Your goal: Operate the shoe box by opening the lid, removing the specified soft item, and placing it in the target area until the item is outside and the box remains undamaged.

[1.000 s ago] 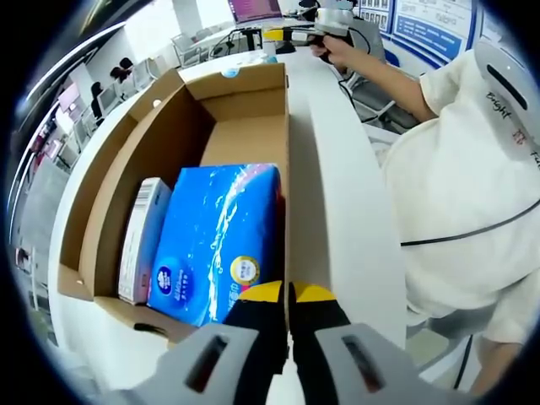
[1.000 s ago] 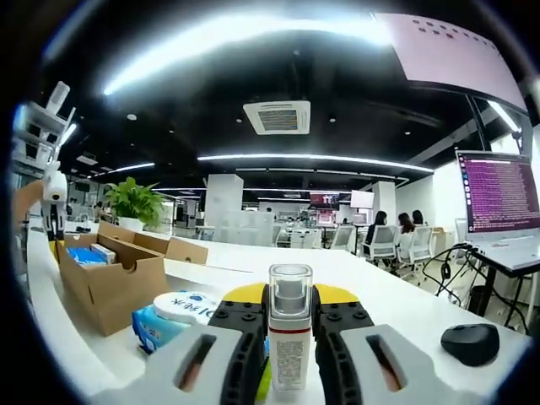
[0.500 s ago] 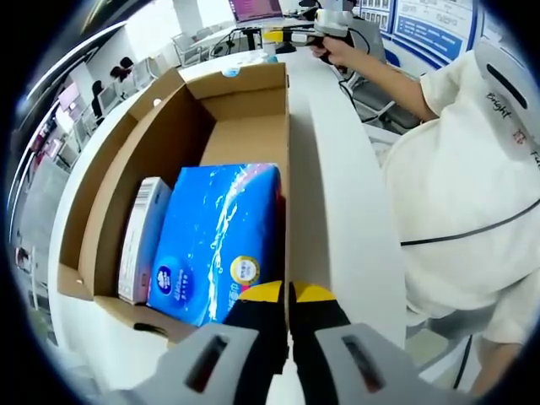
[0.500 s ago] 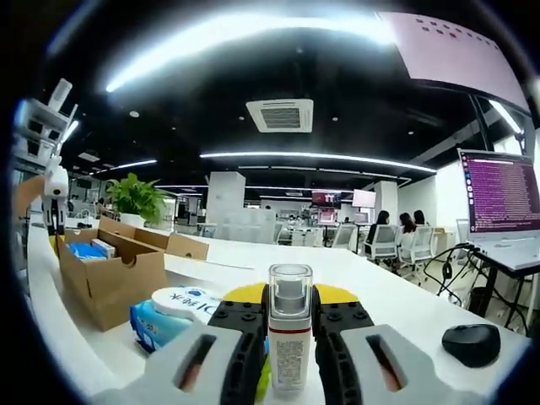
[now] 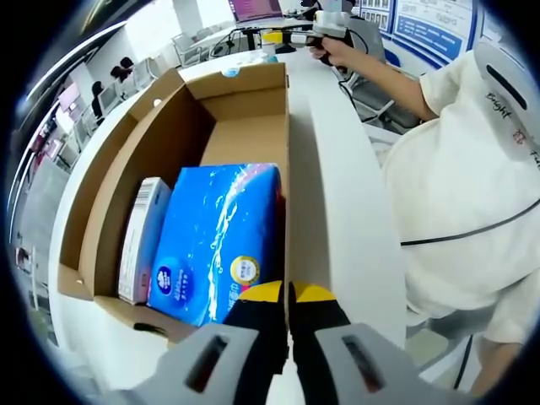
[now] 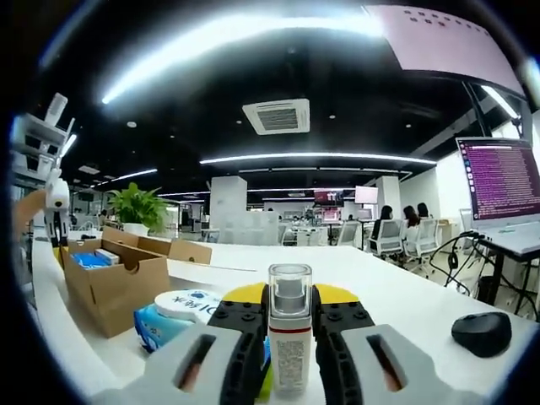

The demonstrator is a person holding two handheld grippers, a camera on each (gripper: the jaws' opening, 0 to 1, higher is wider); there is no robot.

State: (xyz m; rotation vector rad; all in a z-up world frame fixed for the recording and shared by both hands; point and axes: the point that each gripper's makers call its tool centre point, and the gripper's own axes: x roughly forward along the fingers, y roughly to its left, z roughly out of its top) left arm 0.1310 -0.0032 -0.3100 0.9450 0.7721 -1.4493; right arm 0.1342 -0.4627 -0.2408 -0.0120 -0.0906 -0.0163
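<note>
The open cardboard shoe box (image 5: 181,126) lies on a white table (image 5: 346,211). Inside it a soft blue tissue pack (image 5: 219,240) rests next to a slim white box (image 5: 139,240). My left gripper (image 5: 287,291) is shut on the shoe box's right wall at its near end. My right gripper (image 6: 289,295) is shut on a small spray bottle (image 6: 289,342) with a clear cap, held upright above the table. In the right gripper view the shoe box (image 6: 114,283) stands at the left with the left gripper (image 6: 56,221) at its far end. The right gripper (image 5: 308,32) is far beyond the box, in a hand.
A blue wet-wipes pack (image 6: 173,316) lies on the table between the bottle and the shoe box. A black mouse (image 6: 481,332) sits at the right, a laptop screen (image 6: 506,177) behind it. A person in a white shirt (image 5: 460,194) stands right of the table.
The right gripper view has shifted a little with the hand, the bottle still held. The left gripper and the box contents have not moved.
</note>
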